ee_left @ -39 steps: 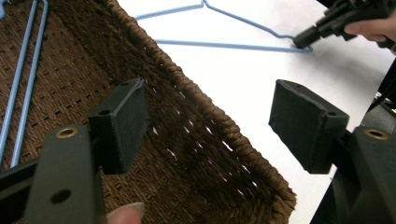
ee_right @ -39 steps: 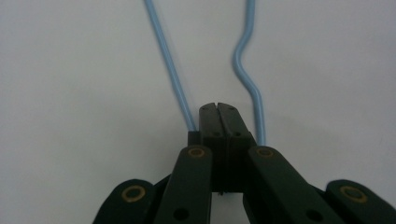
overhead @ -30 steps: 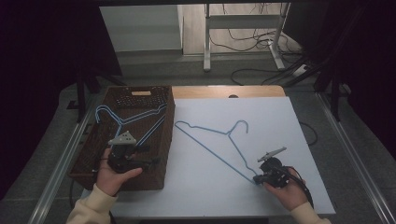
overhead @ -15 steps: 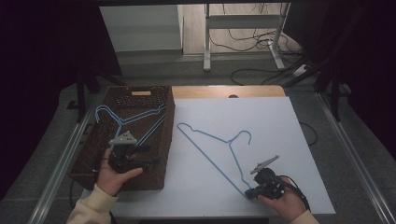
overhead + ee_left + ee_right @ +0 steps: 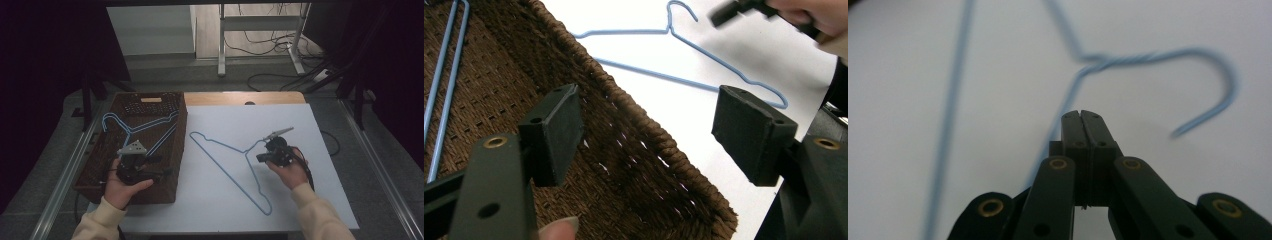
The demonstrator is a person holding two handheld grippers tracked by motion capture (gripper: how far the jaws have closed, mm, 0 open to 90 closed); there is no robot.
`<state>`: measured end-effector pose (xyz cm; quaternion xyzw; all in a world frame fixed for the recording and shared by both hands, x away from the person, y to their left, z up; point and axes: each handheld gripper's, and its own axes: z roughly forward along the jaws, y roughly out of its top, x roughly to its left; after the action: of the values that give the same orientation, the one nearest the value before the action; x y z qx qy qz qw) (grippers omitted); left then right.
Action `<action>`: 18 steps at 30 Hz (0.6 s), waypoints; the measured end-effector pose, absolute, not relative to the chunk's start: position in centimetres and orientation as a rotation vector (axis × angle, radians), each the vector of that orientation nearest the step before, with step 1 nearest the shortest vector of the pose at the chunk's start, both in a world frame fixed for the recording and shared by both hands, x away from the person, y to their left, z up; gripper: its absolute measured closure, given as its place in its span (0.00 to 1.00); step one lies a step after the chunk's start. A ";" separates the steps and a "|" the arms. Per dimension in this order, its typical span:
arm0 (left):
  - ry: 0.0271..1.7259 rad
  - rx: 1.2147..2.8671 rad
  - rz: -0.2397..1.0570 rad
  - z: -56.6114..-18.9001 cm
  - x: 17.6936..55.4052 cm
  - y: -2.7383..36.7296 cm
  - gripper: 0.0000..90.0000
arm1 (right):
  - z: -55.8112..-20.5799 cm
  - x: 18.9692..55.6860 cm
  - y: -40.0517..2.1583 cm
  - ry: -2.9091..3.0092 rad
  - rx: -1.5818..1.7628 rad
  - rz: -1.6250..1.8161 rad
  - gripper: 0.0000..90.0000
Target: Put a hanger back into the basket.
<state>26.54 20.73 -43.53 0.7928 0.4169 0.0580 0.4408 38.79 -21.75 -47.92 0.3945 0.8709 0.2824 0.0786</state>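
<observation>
hanger (image 5: pixel 227 167): light blue | basket (image 5: pixel 165 172): dark brown weave | table (image 5: pixel 320 200): white

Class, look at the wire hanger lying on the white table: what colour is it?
Light blue. The hanger shows best in the high view.

Basket wall (image 5: pixel 176 150) beside hanger (image 5: pixel 230 165)

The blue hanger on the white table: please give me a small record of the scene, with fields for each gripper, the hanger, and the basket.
left gripper: open, held over the brown wicker basket, nothing between the jaws
right gripper: shut, empty, pointing at the blue hanger near its hook
blue hanger: lies flat on the white table, right of the basket
basket contents: other blue hangers
</observation>
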 end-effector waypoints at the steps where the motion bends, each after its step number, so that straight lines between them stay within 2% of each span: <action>1: 1.035 1.968 0.144 -43.5 26.5 20.7 0.31 | -48.2 40.3 -21.6 2.594 1.204 0.824 1.00; 8: 1.034 1.971 0.140 -43.7 26.5 20.7 0.31 | -50.0 45.4 -22.6 2.495 1.357 0.737 1.00; 18: 1.025 1.980 0.142 -43.7 26.4 20.5 0.31 | -50.1 44.9 -24.8 2.454 1.390 0.655 1.00</action>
<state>26.41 20.50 -43.66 0.7966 0.4123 0.0571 0.4383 44.88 -24.79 -50.10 0.4766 0.8410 0.2247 0.1228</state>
